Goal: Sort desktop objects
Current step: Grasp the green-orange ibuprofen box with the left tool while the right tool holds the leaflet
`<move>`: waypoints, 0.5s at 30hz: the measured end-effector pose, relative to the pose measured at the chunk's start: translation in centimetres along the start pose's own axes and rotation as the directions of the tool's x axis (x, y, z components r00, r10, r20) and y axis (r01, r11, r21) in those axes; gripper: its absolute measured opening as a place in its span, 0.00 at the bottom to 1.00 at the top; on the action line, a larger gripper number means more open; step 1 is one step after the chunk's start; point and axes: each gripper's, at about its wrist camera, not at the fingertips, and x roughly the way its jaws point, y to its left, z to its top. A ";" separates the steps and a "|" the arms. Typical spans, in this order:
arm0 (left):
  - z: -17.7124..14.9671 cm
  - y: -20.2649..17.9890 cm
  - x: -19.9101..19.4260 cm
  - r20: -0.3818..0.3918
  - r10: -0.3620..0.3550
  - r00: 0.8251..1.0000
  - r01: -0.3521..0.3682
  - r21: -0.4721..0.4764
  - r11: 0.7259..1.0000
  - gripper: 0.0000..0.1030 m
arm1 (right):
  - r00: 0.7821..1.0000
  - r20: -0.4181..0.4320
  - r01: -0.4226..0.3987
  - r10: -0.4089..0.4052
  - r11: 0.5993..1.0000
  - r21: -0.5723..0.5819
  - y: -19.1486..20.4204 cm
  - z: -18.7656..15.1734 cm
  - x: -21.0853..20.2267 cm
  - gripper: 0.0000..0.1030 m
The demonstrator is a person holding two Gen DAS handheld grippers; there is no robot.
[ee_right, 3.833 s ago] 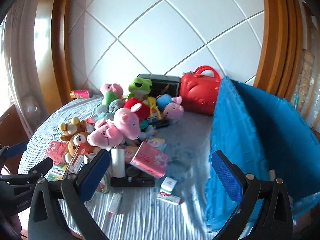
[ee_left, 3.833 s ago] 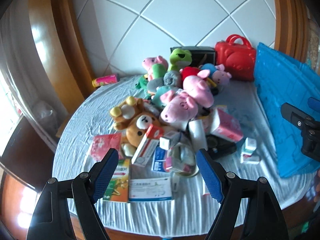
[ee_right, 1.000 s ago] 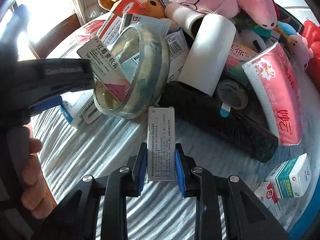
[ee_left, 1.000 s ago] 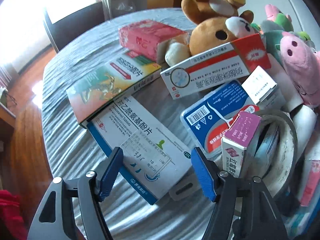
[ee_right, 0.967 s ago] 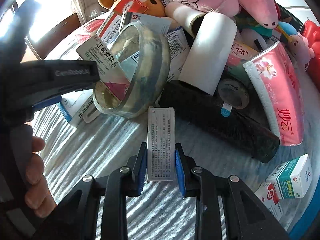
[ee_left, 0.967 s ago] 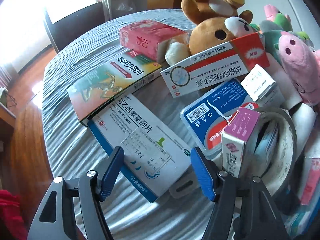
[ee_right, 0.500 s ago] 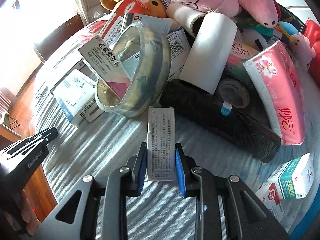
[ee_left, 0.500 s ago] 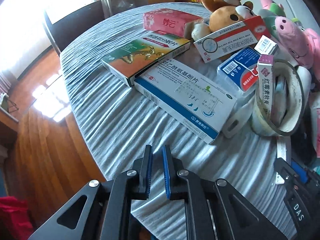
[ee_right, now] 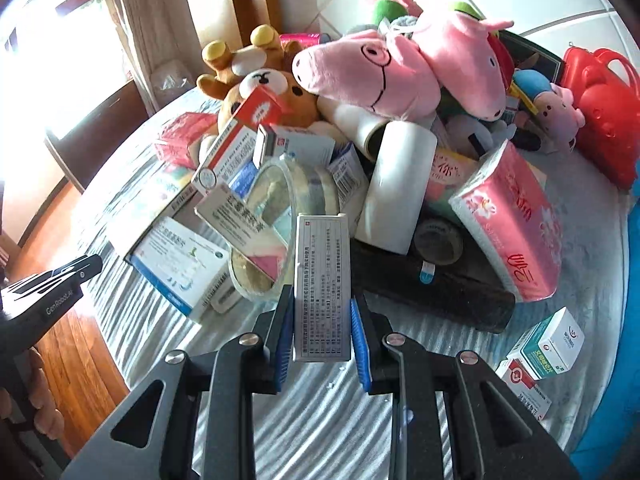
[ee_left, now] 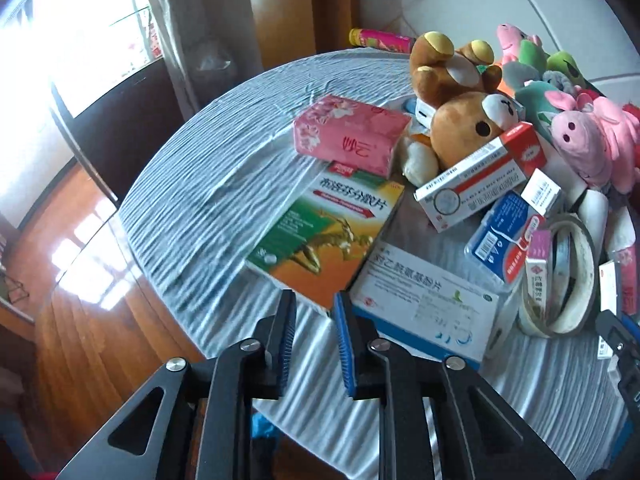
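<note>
In the right wrist view my right gripper (ee_right: 320, 300) is shut on a slim grey-white medicine box (ee_right: 322, 280), held just above the striped tablecloth (ee_right: 320, 412) in front of a tape roll (ee_right: 288, 216). In the left wrist view my left gripper (ee_left: 315, 300) hangs over the table's near edge. Its jaws are opening, with a narrow gap and nothing between them. Just past its tips lie a green-orange box (ee_left: 324, 240) and a blue-white box (ee_left: 424, 308). The left gripper's body shows at the left of the right wrist view, held by a hand.
A pile fills the table: brown bear plush (ee_left: 460, 120), pink pig plush (ee_right: 372, 76), pink tissue packs (ee_left: 352, 136) (ee_right: 516, 224), white roll (ee_right: 396, 192), black roll (ee_right: 432, 284). Small boxes (ee_right: 548, 344) lie at the right. A red case (ee_right: 600, 108) and blue bin (ee_right: 624, 420) stand beyond.
My left gripper drew back from the blue-white box toward the table's edge, shut on nothing, then parted a little. My right gripper lifted the slim box off the cloth.
</note>
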 end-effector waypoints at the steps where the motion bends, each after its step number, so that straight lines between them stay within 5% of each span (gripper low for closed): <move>1: 0.8 0.5 0.6 0.004 -0.018 1.000 0.018 0.035 0.999 0.38 | 1.000 0.011 0.018 -0.018 1.000 0.022 0.9 0.3 0.2 0.25; 9: 5.7 0.6 6.1 -0.089 -0.191 0.978 0.210 0.308 0.928 0.49 | 0.985 0.045 0.150 -0.166 0.957 0.249 9.7 1.7 0.8 0.25; 15: 8.0 -0.9 8.7 -0.186 -0.254 0.949 0.307 0.375 0.875 0.56 | 0.980 0.012 0.186 -0.201 0.927 0.326 13.9 2.4 1.7 0.25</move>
